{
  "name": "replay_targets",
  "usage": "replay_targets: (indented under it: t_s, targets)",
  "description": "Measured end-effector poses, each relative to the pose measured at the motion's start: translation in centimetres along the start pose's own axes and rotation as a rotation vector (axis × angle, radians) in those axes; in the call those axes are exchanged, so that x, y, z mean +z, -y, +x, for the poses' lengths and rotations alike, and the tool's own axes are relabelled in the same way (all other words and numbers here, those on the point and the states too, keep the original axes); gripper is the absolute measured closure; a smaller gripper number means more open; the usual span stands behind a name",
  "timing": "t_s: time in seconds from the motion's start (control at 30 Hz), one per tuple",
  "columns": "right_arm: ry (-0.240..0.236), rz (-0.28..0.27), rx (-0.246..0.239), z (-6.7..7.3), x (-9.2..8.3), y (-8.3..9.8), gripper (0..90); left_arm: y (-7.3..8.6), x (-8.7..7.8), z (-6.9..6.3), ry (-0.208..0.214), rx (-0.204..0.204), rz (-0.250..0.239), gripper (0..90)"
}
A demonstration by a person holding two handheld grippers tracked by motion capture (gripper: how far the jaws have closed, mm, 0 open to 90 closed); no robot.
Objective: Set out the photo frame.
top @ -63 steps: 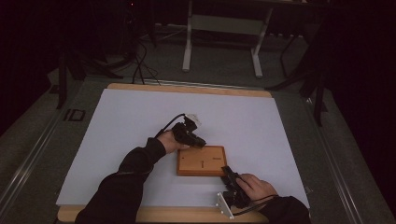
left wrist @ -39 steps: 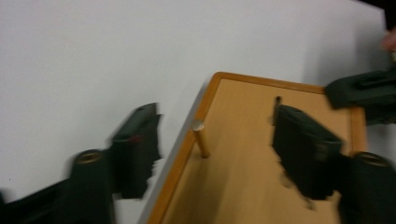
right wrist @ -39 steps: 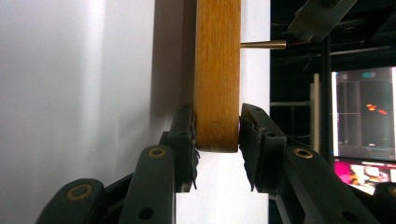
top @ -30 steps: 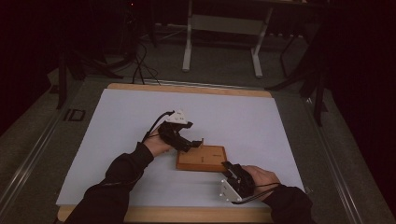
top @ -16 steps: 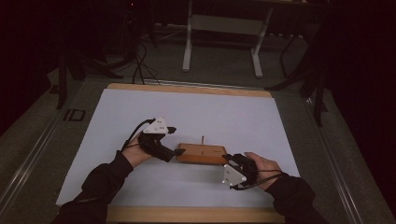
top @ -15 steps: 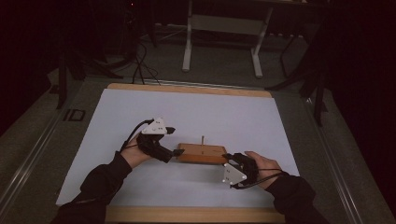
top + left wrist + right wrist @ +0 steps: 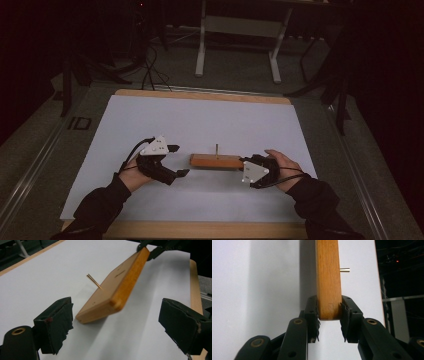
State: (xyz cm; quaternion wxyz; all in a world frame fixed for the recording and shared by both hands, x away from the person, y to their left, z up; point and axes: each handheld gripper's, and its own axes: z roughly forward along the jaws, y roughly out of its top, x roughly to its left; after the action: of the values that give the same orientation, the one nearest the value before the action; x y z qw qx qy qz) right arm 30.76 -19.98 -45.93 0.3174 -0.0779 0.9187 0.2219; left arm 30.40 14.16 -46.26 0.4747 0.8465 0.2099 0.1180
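A flat wooden board (image 7: 215, 161) with a thin metal pin (image 7: 216, 149) standing out of its top face lies across the white sheet. My right gripper (image 7: 244, 163) is shut on the board's right end. In the right gripper view both pads clamp the board's end (image 7: 328, 277), and the pin (image 7: 344, 270) shows beyond. The left gripper view has the board (image 7: 117, 290) tilted, its near corner on the sheet and its far end raised in the right gripper (image 7: 155, 247). My left gripper (image 7: 181, 160) stands open just left of the board, jaws wide (image 7: 118, 321), nothing between them.
The white sheet (image 7: 200, 120) covers most of the wooden table (image 7: 200, 94). A metal desk frame (image 7: 235, 25) and cables stand on the dark floor behind. The person's sleeves come in from the bottom edge.
The left gripper has drawn away leftward off the board. The right gripper has closed on the board's right end and lifted it, so the board now shows edge-on and tilted.
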Motion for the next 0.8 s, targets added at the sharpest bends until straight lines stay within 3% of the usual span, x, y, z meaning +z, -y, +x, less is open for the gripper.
replay_targets:
  t_s: [0.13,0.23,0.37,0.43,0.57,0.8]
  targets:
    - [-0.031,0.000,0.039,-1.0,0.1,0.0,69.4,0.9,0.2,-0.6,-0.027,0.026,-0.013,12.5]
    - [-0.062,-0.003,0.062,-1.9,0.2,0.2,69.2,1.6,0.2,-1.0,-0.032,0.020,-0.023,12.5]
    - [-0.097,-0.012,0.057,-3.1,0.5,0.5,69.0,2.6,0.4,-1.5,-0.064,0.025,-0.040,12.5]
    - [-0.105,-0.009,0.057,-3.6,0.6,0.6,68.7,3.0,0.5,-1.6,-0.060,0.007,-0.044,12.5]
    - [-0.135,-0.014,0.104,-4.4,0.8,0.8,68.3,3.7,0.7,-1.6,-0.063,-0.020,-0.051,12.5]
    - [-0.161,-0.019,0.186,-5.9,1.3,1.0,67.2,4.8,1.3,-1.6,-0.079,-0.030,-0.045,12.5]
